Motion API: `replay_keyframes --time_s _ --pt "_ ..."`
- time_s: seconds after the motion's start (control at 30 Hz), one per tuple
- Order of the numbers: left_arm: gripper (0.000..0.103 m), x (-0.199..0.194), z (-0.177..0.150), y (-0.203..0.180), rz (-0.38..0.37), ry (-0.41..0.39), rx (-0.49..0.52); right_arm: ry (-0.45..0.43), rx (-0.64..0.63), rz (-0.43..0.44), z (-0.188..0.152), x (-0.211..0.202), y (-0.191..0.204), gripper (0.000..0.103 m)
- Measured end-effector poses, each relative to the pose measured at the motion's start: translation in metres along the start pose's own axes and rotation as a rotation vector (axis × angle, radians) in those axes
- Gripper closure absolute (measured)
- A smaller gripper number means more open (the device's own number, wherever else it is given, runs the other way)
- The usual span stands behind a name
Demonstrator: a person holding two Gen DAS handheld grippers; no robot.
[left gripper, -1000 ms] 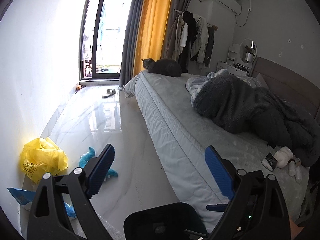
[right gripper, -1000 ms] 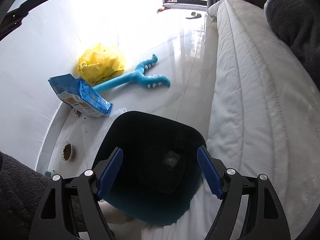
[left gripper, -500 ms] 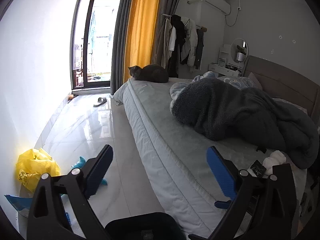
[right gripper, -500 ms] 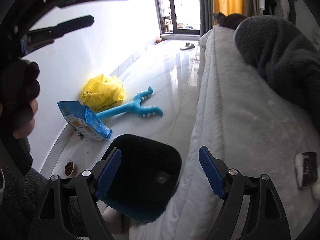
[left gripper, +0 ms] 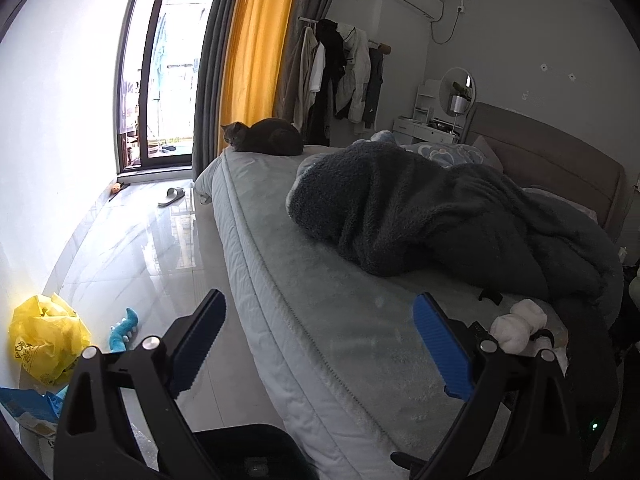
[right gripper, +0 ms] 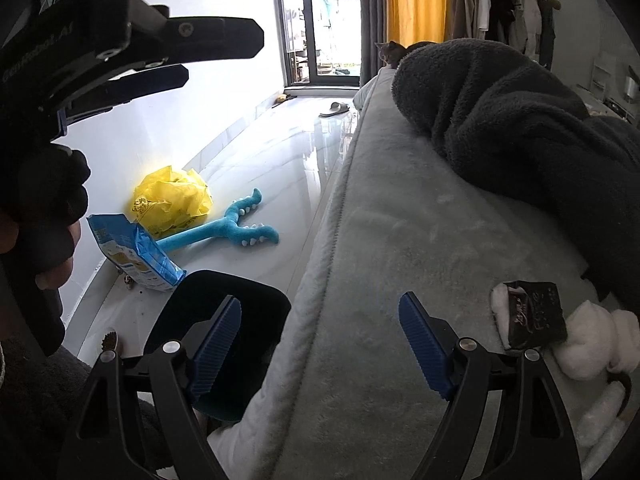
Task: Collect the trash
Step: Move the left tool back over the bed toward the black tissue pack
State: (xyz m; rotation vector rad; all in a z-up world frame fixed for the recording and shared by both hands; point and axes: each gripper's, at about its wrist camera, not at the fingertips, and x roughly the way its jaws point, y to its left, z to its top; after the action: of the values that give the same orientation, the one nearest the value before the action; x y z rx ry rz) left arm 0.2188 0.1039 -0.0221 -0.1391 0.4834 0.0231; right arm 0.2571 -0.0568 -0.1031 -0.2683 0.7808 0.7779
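A black trash bin (right gripper: 224, 320) stands on the floor by the bed's side; its rim shows in the left wrist view (left gripper: 248, 452). On the bed lie a dark snack wrapper (right gripper: 534, 314) and crumpled white tissue (right gripper: 592, 340), also in the left wrist view (left gripper: 518, 326). My right gripper (right gripper: 320, 340) is open and empty, over the bed edge, left of the wrapper. My left gripper (left gripper: 318, 336) is open and empty above the bed edge; it shows at the upper left of the right wrist view (right gripper: 120, 56).
On the floor by the wall lie a yellow plastic bag (right gripper: 172, 200), a blue food bag (right gripper: 132, 252), a blue plush toy (right gripper: 236, 232) and a small bowl (right gripper: 110, 338). A dark blanket (left gripper: 440, 216) and a cat (left gripper: 264, 142) are on the bed. A slipper (left gripper: 171, 196) lies near the window.
Both grippers have risen and swung right from the bin toward the bed top. The wrapper and tissue have come into the right wrist view.
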Motion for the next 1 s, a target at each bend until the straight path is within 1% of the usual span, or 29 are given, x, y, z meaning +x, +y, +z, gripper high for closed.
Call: replay_keyframes --time_s 0.3,0.5,0.7,1.0 --pt "0.007 0.014 -0.003 -0.036 -0.044 0.020 0.008 -0.032 0.054 -0.047 -0.014 -0.025 -0.036 0.021" --pt "0.007 0.024 -0.006 -0.053 -0.067 0.043 0.010 -0.048 0.091 -0.087 -0.025 -0.042 -0.062 0.021" --pt "0.007 0.035 -0.010 -0.070 -0.105 0.080 -0.010 -0.072 0.151 -0.143 -0.037 -0.063 -0.096 0.021" --pt "0.007 0.062 -0.025 -0.111 -0.125 0.142 0.035 -0.094 0.233 -0.197 -0.055 -0.082 -0.138 0.021"
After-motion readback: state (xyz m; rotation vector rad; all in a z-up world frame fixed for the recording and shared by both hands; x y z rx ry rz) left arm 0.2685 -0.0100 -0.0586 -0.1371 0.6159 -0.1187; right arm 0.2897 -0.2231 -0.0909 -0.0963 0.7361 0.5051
